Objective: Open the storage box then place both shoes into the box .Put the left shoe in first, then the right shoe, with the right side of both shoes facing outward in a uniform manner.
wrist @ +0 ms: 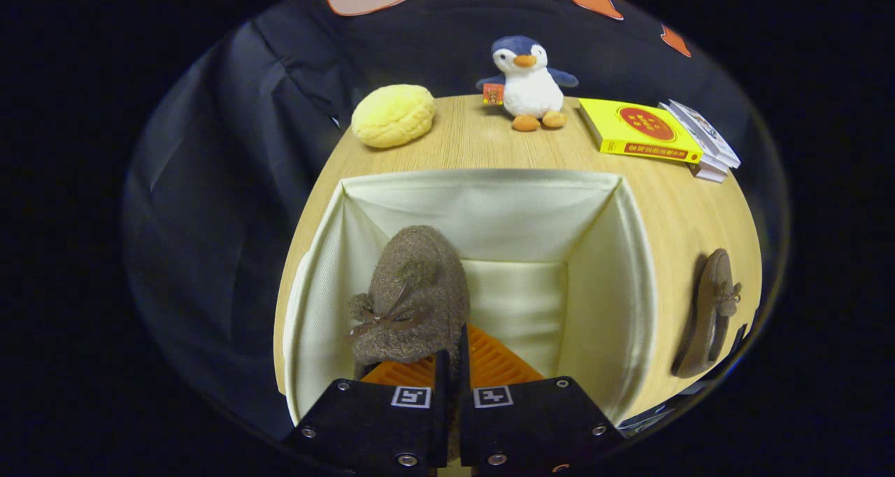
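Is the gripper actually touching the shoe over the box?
Touching. In the gripper view the gripper has its jaws nearly closed, pinching the rear edge of the brown shoe, which hangs inside the open cream box.

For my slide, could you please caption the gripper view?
Claw shut on a shoe inside the open box; second shoe waits on the table.

- I see an open cream fabric storage box (pixel 633 267) with a fine woven, slightly sheeny lining.
- The fuzzy brown wool-like slipper (pixel 416 295) I'm holding over it looks rough and matt, its heel pinched between the closed fingers of the gripper (pixel 452 365).
- A second brown slipper (pixel 710 316) looks smoother, suede-like.
- The light wood-grain tabletop (pixel 482 138) is smooth and matt.
- The plush penguin toy (pixel 529 82) and the yellow plush bun (pixel 393 115) look soft.
- The yellow book (pixel 640 131) has a glossy cover.
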### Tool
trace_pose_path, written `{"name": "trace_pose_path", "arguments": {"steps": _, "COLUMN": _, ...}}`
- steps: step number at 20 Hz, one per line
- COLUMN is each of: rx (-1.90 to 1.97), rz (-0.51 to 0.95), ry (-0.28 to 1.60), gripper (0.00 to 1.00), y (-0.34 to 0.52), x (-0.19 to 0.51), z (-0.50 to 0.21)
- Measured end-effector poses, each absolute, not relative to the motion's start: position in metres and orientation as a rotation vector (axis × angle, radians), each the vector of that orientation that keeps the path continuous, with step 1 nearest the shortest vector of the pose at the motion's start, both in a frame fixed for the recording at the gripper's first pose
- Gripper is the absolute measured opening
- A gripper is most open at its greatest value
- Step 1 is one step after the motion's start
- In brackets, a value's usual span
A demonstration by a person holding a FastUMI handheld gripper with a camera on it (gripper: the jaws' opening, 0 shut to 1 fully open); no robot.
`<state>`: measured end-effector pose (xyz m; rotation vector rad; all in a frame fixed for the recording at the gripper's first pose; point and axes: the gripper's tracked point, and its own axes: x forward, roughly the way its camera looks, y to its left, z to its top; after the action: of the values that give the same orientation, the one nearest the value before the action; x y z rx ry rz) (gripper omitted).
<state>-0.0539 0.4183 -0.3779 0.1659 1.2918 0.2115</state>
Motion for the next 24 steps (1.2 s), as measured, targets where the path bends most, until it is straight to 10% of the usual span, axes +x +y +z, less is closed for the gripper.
{"name": "trace_pose_path", "arguments": {"steps": 11, "rx": 0.224, "rz": 0.362, "ry": 1.439, "gripper": 0.19, "y": 0.427, "x": -0.082, "z": -0.377}}
{"name": "trace_pose_path", "arguments": {"steps": 24, "rx": 0.277, "rz": 0.488, "ry": 0.979, "gripper": 0.89, "y": 0.313, "x": -0.025, "z": -0.267}}
